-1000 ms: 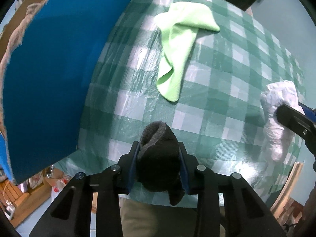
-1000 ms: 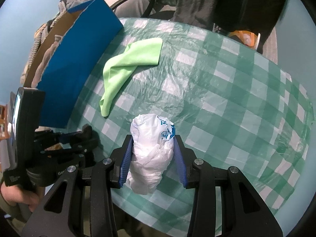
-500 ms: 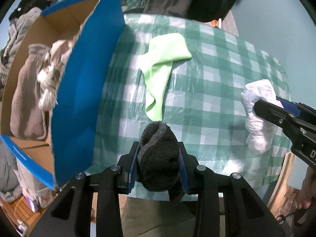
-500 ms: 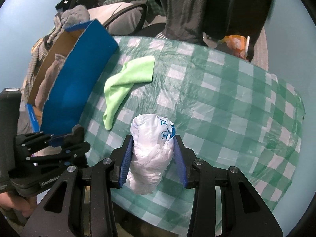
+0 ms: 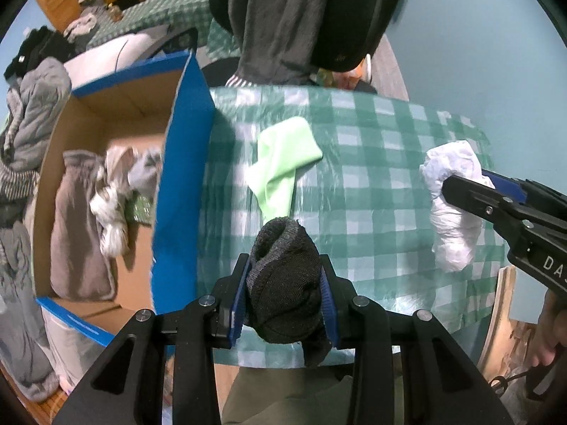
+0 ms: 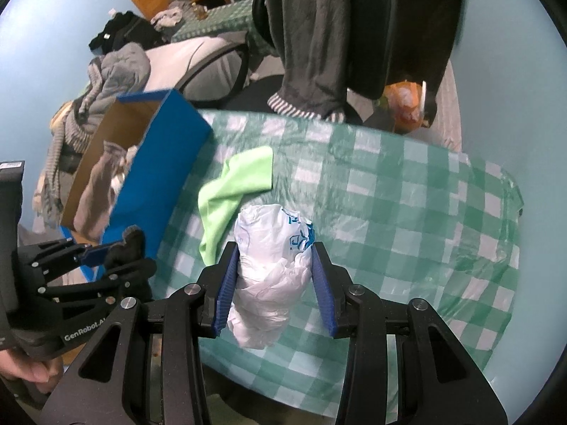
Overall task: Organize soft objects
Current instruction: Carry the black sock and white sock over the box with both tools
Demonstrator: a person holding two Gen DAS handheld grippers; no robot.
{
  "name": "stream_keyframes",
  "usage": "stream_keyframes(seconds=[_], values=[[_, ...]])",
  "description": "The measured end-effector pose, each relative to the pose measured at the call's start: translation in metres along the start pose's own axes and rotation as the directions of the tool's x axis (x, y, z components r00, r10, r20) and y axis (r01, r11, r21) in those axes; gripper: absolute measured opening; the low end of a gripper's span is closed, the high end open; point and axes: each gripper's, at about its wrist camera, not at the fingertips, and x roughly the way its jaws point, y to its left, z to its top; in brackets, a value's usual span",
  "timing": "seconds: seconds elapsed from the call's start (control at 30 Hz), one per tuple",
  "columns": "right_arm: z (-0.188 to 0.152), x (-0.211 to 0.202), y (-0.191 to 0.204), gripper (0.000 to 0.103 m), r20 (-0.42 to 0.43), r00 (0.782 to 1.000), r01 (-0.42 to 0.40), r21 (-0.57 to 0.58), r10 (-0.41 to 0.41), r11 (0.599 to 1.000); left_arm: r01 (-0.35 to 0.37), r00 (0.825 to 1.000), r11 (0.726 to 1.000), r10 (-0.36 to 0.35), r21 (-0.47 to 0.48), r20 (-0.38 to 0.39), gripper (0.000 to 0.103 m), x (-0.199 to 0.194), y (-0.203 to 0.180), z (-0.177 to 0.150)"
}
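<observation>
The blue-sided cardboard box (image 5: 180,191) stands hard against the left edge of the table (image 5: 389,184), its open top showing crumpled grey and white clothes (image 5: 106,194) with bare cardboard floor near its front. Just right of the box wall, the left gripper (image 5: 283,283) is clamped on a dark grey sock (image 5: 283,276), held up clear of the checked cloth near the table's front edge. Farther right of the box, the right gripper (image 6: 276,279) pinches a bunched white plastic bag (image 6: 269,276), also lifted off the table. A lime-green cloth (image 5: 283,166) lies flat on the table close beside the box, between it and the bag. Beyond the cloth, away from the box, the tabletop is open checked surface out to its far and right edges.
</observation>
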Motion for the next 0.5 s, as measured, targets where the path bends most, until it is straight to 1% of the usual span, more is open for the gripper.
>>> stream_keyframes(seconds=[0.27,0.5], values=[[0.016,-0.013,0.016,0.04,0.04,0.999,0.009,0.008,-0.009,1.0,0.005,0.999,1.0,-0.006,0.023,0.038,0.037,-0.018,0.015,0.013],[0.027,-0.014,0.034,0.04,0.056,0.998,-0.004,0.004,0.003,1.0,0.0,0.998,1.0,-0.001,0.015,0.065,0.037,-0.031,0.039,0.02]])
